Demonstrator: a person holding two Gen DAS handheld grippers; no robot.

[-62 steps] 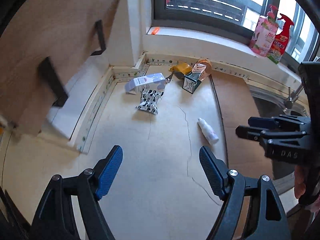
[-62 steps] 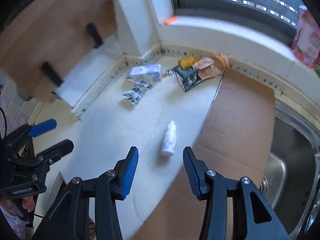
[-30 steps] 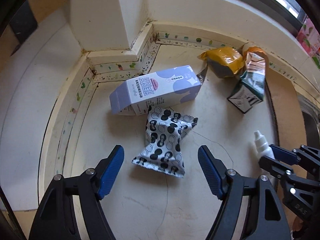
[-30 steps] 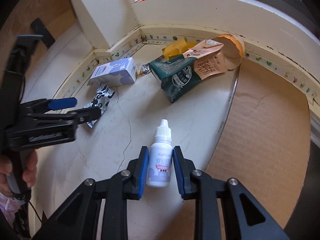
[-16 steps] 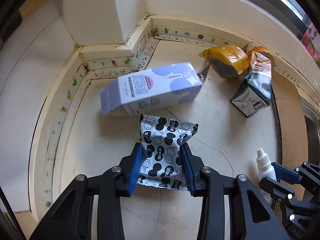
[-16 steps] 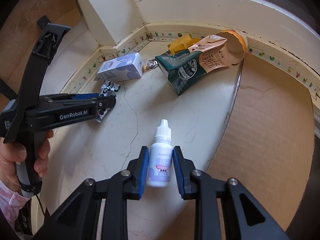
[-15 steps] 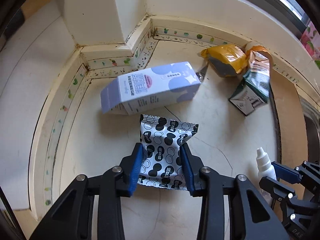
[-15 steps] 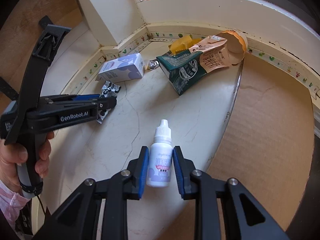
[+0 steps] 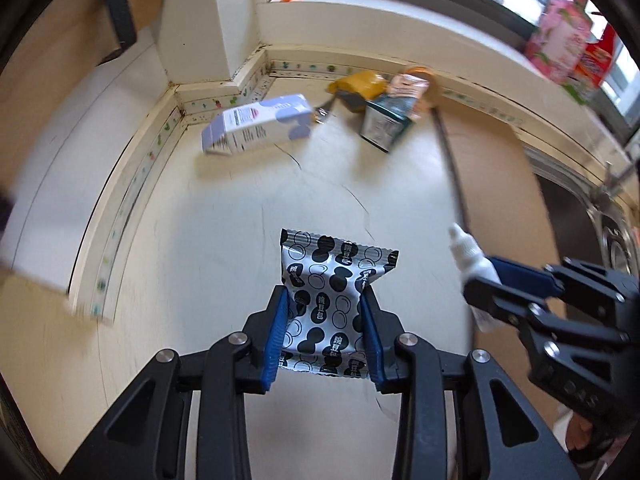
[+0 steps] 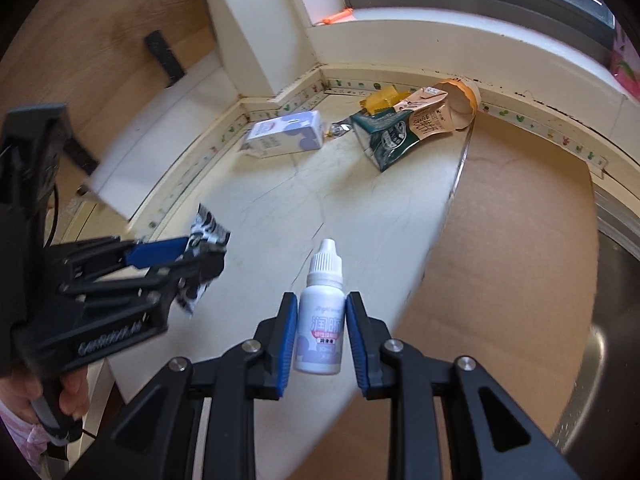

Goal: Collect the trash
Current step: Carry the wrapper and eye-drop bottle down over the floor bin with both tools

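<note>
Trash is gripped on both sides: spotted wrapper [image 9: 326, 300] in the left hand-held gripper [image 9: 325, 334], dropper bottle [image 10: 321, 320] in the right hand-held gripper [image 10: 322, 338], both lifted off the surface [image 9: 224, 240]. Grips are best kept firm; cartons wait at the far corner.

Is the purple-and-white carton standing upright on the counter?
No, the carton lies on its side near the back corner of the counter, its long face up.
</note>
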